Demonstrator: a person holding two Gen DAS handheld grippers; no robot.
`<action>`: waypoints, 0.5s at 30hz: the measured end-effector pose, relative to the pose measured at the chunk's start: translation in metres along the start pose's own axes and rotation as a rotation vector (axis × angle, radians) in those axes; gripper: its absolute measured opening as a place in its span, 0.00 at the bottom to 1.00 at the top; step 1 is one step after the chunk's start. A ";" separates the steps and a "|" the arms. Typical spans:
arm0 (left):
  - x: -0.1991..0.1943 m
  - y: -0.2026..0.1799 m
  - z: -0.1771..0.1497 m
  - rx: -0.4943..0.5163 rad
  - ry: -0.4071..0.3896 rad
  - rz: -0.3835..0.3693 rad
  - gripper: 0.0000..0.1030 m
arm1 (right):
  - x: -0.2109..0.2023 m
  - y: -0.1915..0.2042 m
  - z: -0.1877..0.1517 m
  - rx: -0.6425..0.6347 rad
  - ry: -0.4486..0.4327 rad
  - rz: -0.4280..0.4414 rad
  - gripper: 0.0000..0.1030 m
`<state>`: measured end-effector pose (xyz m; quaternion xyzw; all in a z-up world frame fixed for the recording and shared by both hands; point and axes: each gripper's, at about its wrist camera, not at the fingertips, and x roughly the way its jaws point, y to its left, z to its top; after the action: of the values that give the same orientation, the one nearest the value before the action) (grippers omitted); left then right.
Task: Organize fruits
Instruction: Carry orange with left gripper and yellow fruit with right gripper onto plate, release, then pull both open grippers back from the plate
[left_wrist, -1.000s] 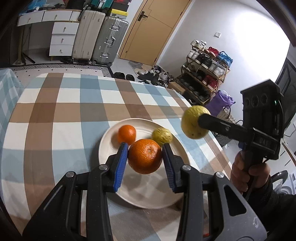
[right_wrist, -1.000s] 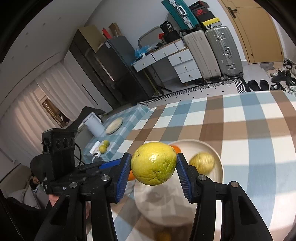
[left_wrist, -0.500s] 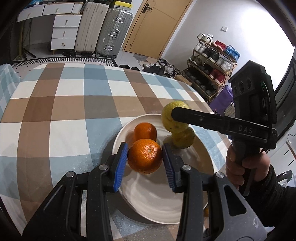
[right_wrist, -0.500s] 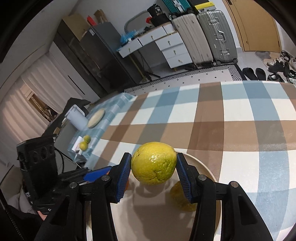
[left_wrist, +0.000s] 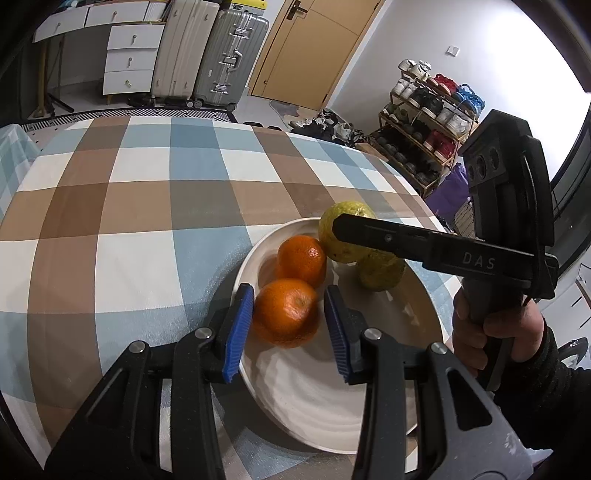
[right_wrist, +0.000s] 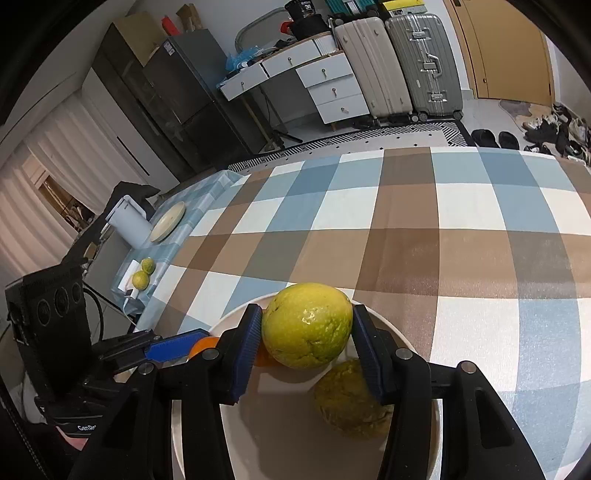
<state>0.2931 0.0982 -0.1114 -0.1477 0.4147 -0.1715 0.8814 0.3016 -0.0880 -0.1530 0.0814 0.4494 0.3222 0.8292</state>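
Both fruits were lowered onto the plate (left_wrist: 255, 254): orange (left_wrist: 286, 314) held in left claw (left_wrist: 288, 328), yellow fruit (right_wrist: 306, 325) in right claw (right_wrist: 306, 343), lower centre. Release judged next.

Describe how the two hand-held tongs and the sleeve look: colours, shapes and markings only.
Both tongs, left and right, have black angular frames with silver pivot bolts and two ribbed blue pads. The right one bears white letters "DAS" and a black box with three round holes; the left one's lettering is cut off. The sleeve is black ribbed knit.
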 end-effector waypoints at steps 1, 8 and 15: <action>0.000 0.000 0.001 -0.002 -0.002 0.009 0.40 | 0.000 0.000 0.000 0.001 -0.001 0.000 0.49; -0.018 -0.011 0.006 0.004 -0.055 0.044 0.69 | -0.023 0.005 0.002 0.001 -0.061 0.006 0.59; -0.056 -0.032 -0.001 0.029 -0.100 0.088 0.78 | -0.075 0.019 -0.011 -0.018 -0.143 0.006 0.70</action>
<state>0.2533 0.0929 -0.0614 -0.1250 0.3738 -0.1307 0.9097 0.2550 -0.1198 -0.0993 0.0982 0.3859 0.3222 0.8589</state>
